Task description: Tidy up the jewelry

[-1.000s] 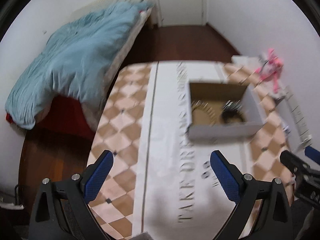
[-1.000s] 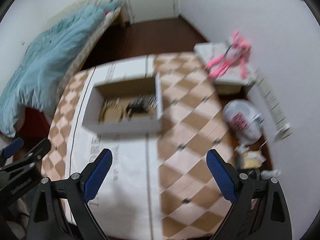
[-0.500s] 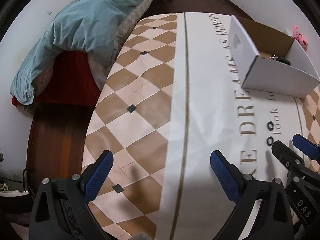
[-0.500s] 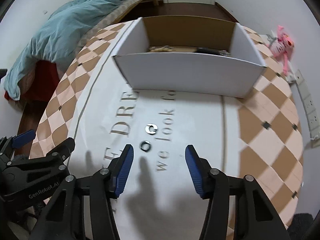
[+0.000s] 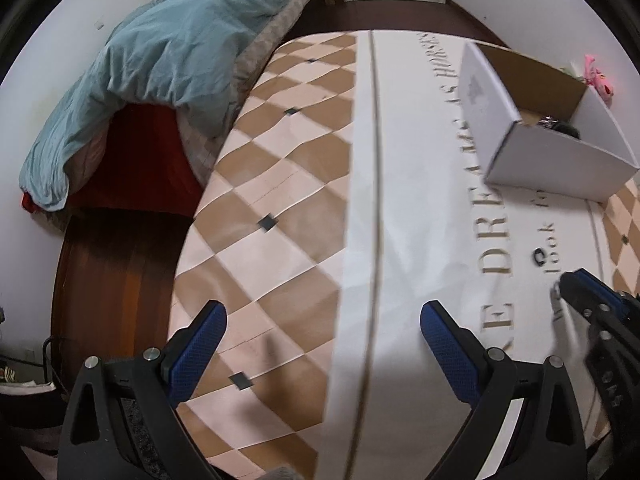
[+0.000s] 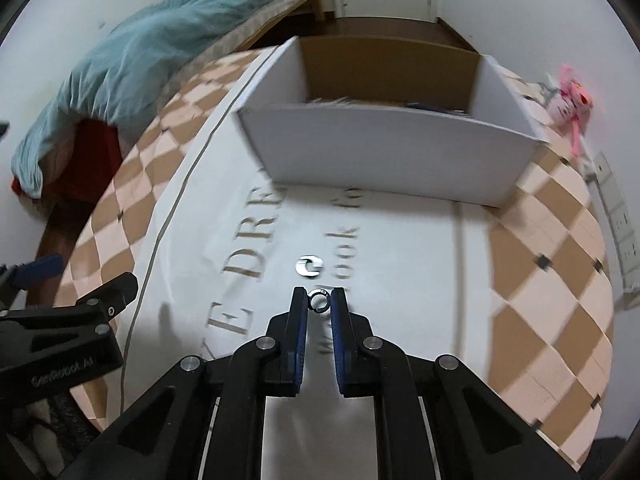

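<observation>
A small silver ring [image 6: 319,301] lies on the white runner of the table, between the tips of my right gripper [image 6: 319,294]. The jaws are closing and the blue pads sit against the ring's sides. A second, C-shaped silver ring [image 6: 309,267] [image 5: 539,258] rests just beyond it. Behind both stands a white cardboard box [image 6: 392,160] [image 5: 560,160] that is open on top, with dark jewellery partly showing inside. My left gripper [image 5: 323,314] hangs open over the checked cloth to the left, with nothing between its fingers.
The checked tablecloth [image 5: 280,208] ends at a curved edge on the left, above the wooden floor [image 5: 104,280]. A bed with a teal duvet [image 5: 160,60] stands beyond that edge. A pink toy [image 6: 572,100] lies right of the box.
Both grippers have dropped close to the table. The right gripper's jaws went from wide apart to nearly together around the small ring. The left gripper stayed open.
</observation>
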`<state>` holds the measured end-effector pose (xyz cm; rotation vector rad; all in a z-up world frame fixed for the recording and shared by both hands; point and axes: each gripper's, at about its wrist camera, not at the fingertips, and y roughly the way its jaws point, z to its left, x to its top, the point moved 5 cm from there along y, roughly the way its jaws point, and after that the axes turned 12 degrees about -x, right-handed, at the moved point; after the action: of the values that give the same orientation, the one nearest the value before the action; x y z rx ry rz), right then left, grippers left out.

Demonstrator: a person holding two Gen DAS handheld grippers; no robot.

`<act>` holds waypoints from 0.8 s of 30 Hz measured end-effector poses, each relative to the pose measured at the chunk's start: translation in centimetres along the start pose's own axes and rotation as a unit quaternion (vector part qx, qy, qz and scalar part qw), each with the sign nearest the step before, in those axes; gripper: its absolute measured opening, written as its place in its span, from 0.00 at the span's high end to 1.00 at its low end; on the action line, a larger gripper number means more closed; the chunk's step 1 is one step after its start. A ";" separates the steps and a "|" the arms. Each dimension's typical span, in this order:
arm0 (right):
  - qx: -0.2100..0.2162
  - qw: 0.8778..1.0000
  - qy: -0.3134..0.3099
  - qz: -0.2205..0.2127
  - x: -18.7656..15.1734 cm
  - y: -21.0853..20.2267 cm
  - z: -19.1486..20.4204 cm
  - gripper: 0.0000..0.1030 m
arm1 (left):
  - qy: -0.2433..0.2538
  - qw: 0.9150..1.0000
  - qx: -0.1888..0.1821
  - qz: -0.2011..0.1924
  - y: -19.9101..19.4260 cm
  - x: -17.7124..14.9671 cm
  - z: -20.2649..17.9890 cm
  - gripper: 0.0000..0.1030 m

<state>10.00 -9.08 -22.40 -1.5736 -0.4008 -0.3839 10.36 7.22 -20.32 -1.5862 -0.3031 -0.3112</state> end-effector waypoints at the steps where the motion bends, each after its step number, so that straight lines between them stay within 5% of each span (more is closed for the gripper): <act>1: -0.001 1.000 0.011 -0.002 0.0 -0.4 -1.1 0.88 | 0.003 1.000 -0.006 -0.001 0.0 0.2 -0.6 0.04; 15: -0.058 0.990 0.126 0.018 -1.1 0.2 -14.0 0.89 | 0.059 0.992 -0.106 0.021 2.8 2.0 -11.7 0.08; 17: -0.060 0.990 0.128 0.018 -1.2 0.2 -14.6 0.89 | 0.069 0.992 -0.108 0.018 2.9 2.2 -12.6 0.22; 20: -0.061 0.989 0.131 0.021 -1.4 0.4 -15.1 1.00 | 0.075 0.991 -0.112 0.028 3.6 2.1 -13.3 0.63; 24: -0.061 0.989 0.133 0.022 -1.5 0.6 -15.2 1.00 | 0.078 0.989 -0.123 0.018 3.5 2.1 -13.6 0.84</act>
<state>9.00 -24.34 -23.05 -1.6203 -0.1388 -0.5847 13.48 -6.45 -22.32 -1.7962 -0.1168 -0.4565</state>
